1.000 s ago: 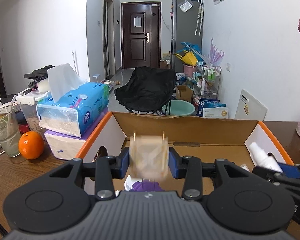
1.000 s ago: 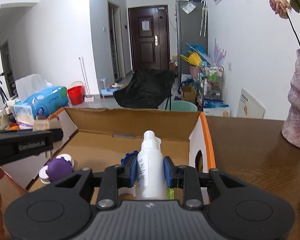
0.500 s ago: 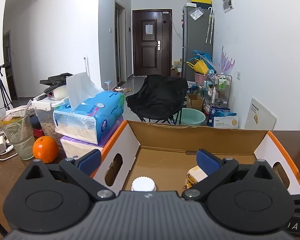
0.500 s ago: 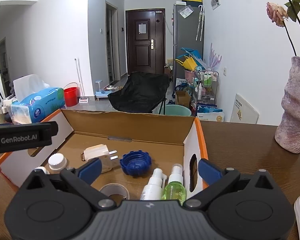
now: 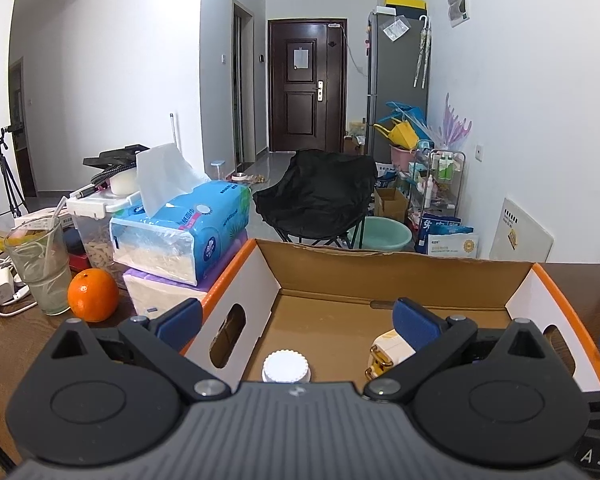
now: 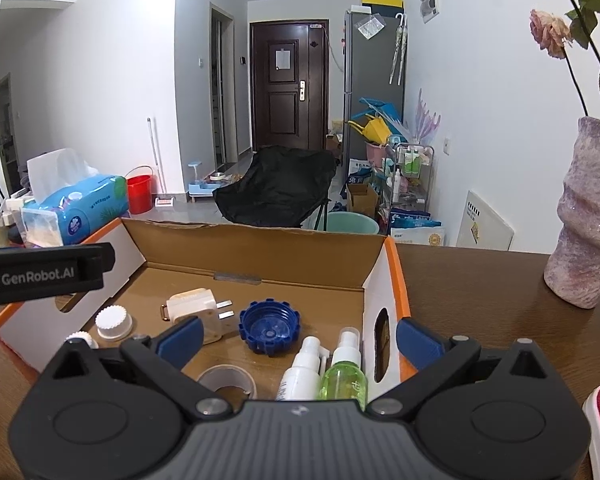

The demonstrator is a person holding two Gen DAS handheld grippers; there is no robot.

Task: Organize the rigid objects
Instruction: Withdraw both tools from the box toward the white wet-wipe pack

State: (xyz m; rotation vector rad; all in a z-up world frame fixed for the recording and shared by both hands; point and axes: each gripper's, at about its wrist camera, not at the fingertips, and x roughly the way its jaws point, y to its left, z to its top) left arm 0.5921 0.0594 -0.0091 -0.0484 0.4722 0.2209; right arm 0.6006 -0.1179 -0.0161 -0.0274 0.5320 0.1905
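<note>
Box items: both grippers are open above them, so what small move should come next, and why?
Probably lift both away. The left hand-held gripper and right hand-held gripper are open and empty; the plug and white bottle lie in the box.

To your left sit a round orange fruit, a clear drinking glass and a blue tissue pack; a mottled pink vase stands right on the dark wooden table.

Matt brown cardboard box on glossy dark wood table; plastic bottles.
</note>
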